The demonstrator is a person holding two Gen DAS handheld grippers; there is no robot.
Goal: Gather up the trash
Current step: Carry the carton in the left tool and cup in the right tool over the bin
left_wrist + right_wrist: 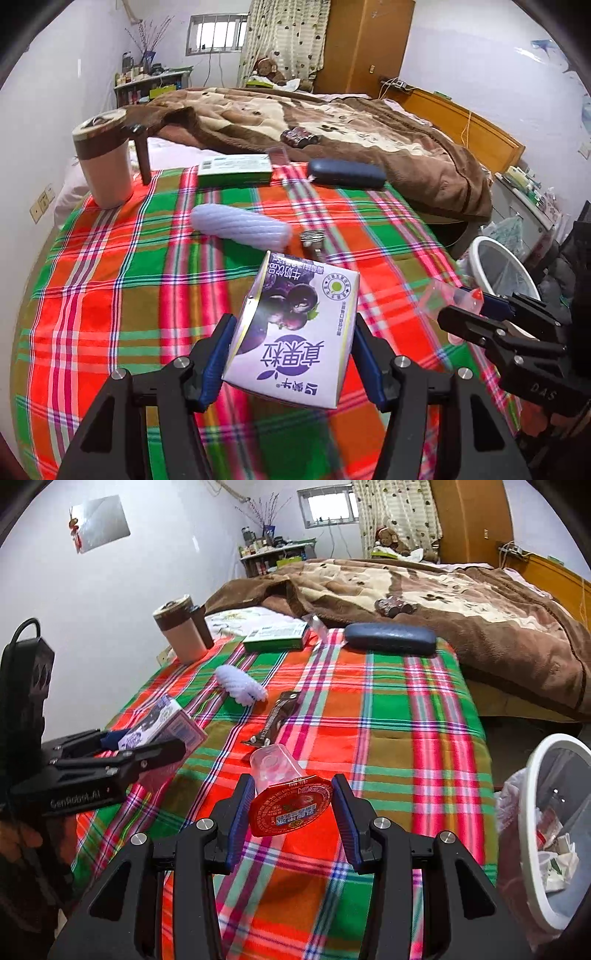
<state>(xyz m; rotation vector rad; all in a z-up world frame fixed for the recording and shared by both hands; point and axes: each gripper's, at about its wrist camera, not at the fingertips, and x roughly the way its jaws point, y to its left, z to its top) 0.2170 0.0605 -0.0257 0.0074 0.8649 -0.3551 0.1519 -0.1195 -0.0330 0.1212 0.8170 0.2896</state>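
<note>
My left gripper (293, 332) is shut on a purple and white milk carton (295, 332), lifted above the plaid cloth (110, 295); that carton (162, 723) and the left gripper (155, 746) also show in the right wrist view. My right gripper (291, 797) is shut on a clear plastic cup with a red foil lid (288, 797), held over the cloth (406, 757). From the left wrist view the right gripper (465, 310) holds the cup (450, 299) at the right. A brown wrapper (277, 716) lies on the cloth. The white bin (554, 830) with trash inside stands at the right.
On the cloth lie a white ribbed roll (240, 225), a dark blue case (345, 173), a green box (234, 170) and a beige mug (105, 162). A wrapper end (312, 236) lies behind the carton. A bed with a brown blanket (332, 122) is beyond.
</note>
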